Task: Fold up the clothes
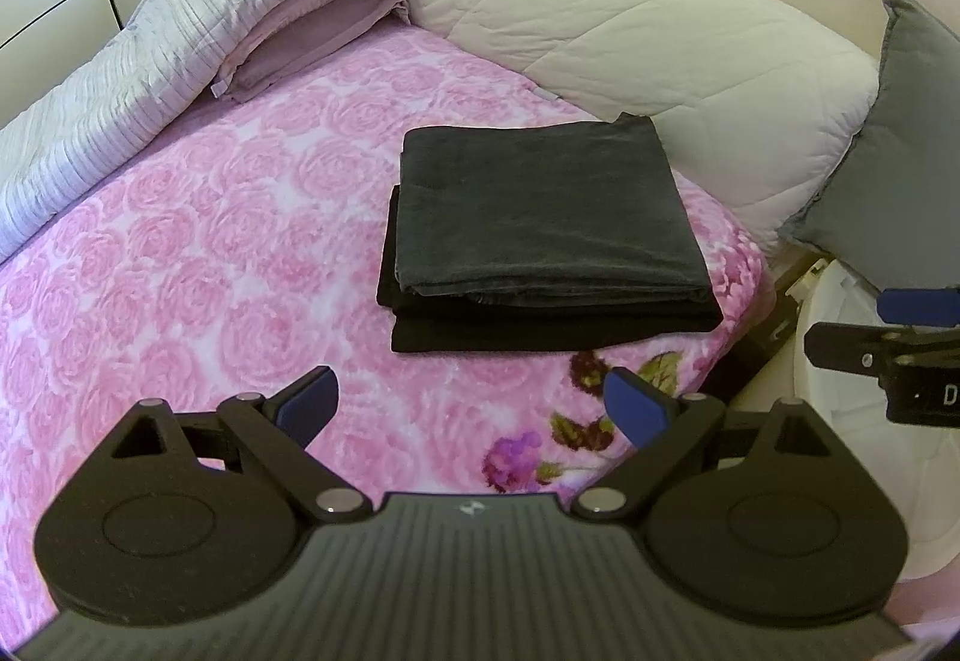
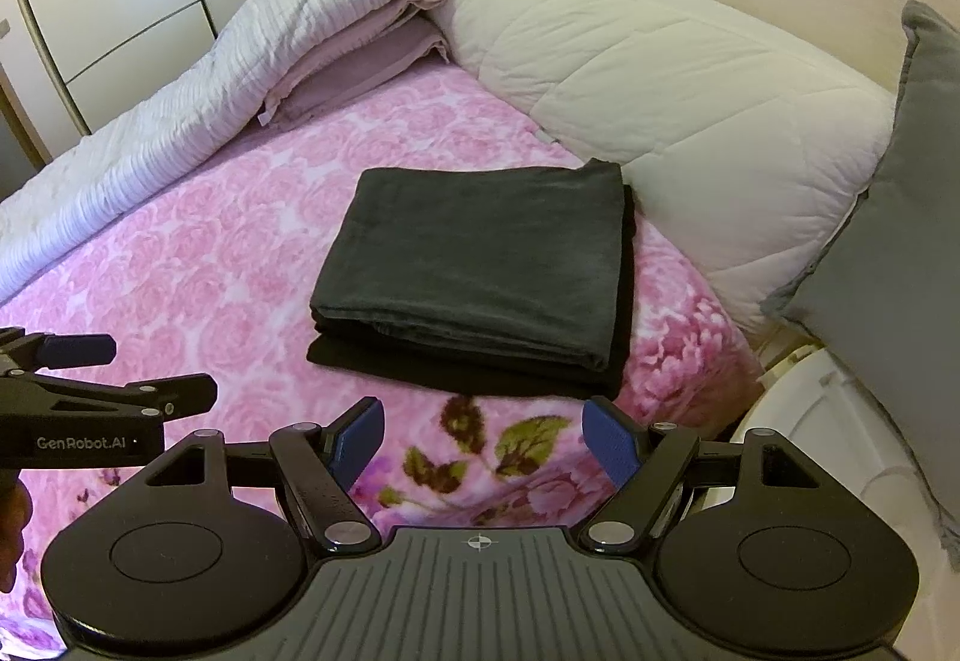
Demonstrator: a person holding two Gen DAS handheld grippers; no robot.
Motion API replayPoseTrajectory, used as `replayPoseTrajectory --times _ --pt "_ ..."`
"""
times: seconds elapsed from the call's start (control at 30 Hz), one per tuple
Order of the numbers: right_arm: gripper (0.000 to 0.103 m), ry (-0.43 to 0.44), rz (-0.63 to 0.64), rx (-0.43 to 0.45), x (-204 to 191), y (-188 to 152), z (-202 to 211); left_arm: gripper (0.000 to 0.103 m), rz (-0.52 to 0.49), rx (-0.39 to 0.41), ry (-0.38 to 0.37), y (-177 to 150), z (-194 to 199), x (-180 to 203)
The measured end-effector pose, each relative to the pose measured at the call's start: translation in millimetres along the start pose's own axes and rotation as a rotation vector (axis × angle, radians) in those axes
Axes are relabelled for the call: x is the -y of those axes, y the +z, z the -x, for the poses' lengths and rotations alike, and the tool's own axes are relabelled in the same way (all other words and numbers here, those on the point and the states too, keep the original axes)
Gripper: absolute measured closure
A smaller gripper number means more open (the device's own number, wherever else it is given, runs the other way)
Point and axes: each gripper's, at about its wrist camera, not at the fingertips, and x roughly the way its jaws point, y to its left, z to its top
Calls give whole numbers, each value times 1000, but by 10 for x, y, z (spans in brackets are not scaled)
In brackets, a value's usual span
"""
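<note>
While both my left gripper (image 1: 473, 409) and right gripper (image 2: 483, 442) hang spread and empty, the folded dark clothes (image 1: 540, 229) sit stacked on the pink bedspread (image 1: 180, 271), so folding looks finished.

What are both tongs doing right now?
Left tongs: open, holding nothing.
Right tongs: open, holding nothing; folded clothes lie ahead.

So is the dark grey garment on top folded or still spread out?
Folded. The dark grey garment is a neat rectangle with layered edges, stacked on a black folded piece.
</note>
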Motion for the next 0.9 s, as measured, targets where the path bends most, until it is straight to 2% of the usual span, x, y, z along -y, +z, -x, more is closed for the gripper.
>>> replayPoseTrajectory --times 0.9 --pt "27 7 -6 -11 37 -12 11 9 -21 -17 5 42 -72 56"
